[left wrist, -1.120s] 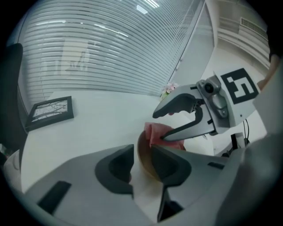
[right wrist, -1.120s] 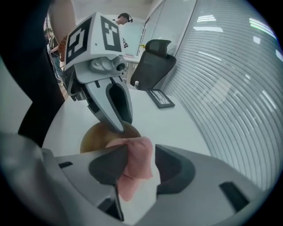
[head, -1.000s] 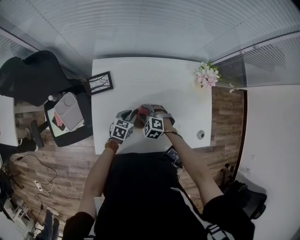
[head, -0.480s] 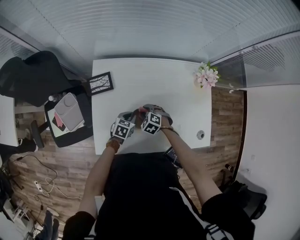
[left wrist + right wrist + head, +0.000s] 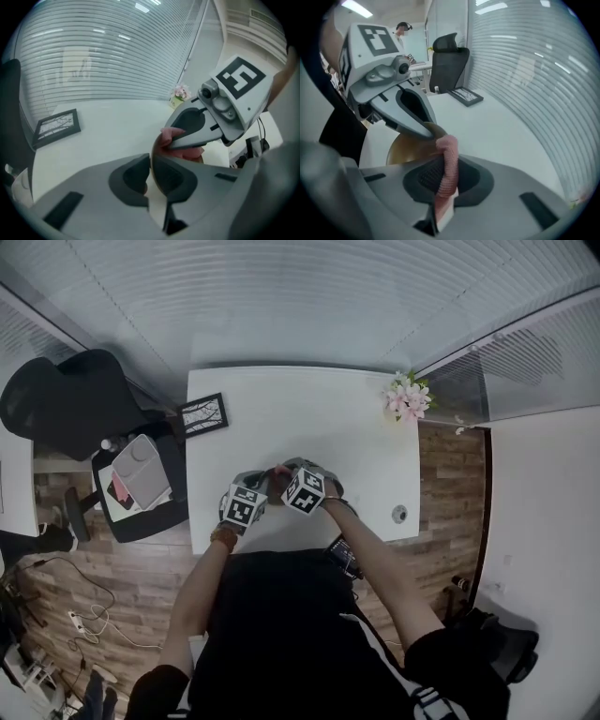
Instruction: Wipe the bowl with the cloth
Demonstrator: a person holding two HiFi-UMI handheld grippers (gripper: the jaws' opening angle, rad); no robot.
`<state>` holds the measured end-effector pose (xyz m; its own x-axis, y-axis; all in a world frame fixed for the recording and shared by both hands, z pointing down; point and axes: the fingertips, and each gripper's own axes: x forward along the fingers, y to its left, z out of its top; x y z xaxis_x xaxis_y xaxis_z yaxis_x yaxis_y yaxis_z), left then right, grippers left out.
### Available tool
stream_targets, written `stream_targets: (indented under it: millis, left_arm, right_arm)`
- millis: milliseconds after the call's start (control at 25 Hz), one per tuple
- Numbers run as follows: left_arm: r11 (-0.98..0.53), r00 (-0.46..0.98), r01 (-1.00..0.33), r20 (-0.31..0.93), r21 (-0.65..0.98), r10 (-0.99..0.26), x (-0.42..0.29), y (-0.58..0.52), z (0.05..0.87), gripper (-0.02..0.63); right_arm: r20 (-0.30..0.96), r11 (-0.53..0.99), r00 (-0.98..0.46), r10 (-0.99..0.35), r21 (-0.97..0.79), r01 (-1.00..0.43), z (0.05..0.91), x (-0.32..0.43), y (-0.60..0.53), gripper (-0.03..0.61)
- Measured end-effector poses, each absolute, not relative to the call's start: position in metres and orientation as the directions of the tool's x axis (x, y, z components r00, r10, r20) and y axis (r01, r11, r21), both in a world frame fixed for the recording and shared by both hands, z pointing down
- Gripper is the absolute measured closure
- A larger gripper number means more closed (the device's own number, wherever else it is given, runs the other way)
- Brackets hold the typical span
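A brownish bowl [image 5: 405, 151] sits on the white table [image 5: 309, 418] near its front edge, between my two grippers. My left gripper [image 5: 150, 180] has just been closing and is now shut on the bowl's thin rim [image 5: 152, 157], which stands edge-on between the pads. My right gripper [image 5: 445, 180] has just been closing too, and is shut on a pink cloth [image 5: 448, 164] that sticks up out of its jaws beside the bowl. From the left gripper view, the cloth [image 5: 174, 138] shows under the right gripper's fingers [image 5: 197, 129]. In the head view the marker cubes hide most of the bowl.
A framed picture [image 5: 203, 413] lies at the table's left edge and pink flowers [image 5: 405, 395] stand at its far right corner. A round cable hole [image 5: 399, 514] is near the right front. Black office chairs [image 5: 56, 404] stand to the left of the table.
The two grippers have drawn closer together over the bowl, the right one shifting left towards the left one. The pink cloth now shows between their cubes.
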<state>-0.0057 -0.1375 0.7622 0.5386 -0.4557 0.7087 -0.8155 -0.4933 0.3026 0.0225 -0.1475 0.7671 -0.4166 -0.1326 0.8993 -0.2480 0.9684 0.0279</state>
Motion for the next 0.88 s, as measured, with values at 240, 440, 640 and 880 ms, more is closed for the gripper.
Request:
stream_targets:
  millis: [240, 440, 640, 880]
  left_arm:
    - [-0.624, 0.550, -0.768, 0.645, 0.142, -0.531, -0.018, -0.132, 0.696, 0.565]
    - [-0.669, 0.530, -0.743, 0.588, -0.026, -0.611, -0.015, -0.147, 0.624, 0.565]
    - [-0.703, 0.516, -0.689, 0.562, -0.176, -0.646, -0.002, -0.157, 0.585, 0.586]
    - [-0.679, 0.509, -0.710, 0.530, -0.186, -0.678, -0.002, -0.161, 0.570, 0.584]
  right_arm:
    - [0.821, 0.954, -0.486, -0.298, 0.280, -0.111, 0.690, 0.001, -0.145, 0.552]
    - [0.730, 0.906, -0.558, -0.395, 0.409, -0.107, 0.622, -0.007, -0.146, 0.551]
    - [0.651, 0.844, -0.567, -0.505, 0.509, -0.169, 0.581, 0.001, -0.152, 0.551]
    - [0.614, 0.796, -0.545, -0.571, 0.577, -0.184, 0.565, 0.003, -0.155, 0.551]
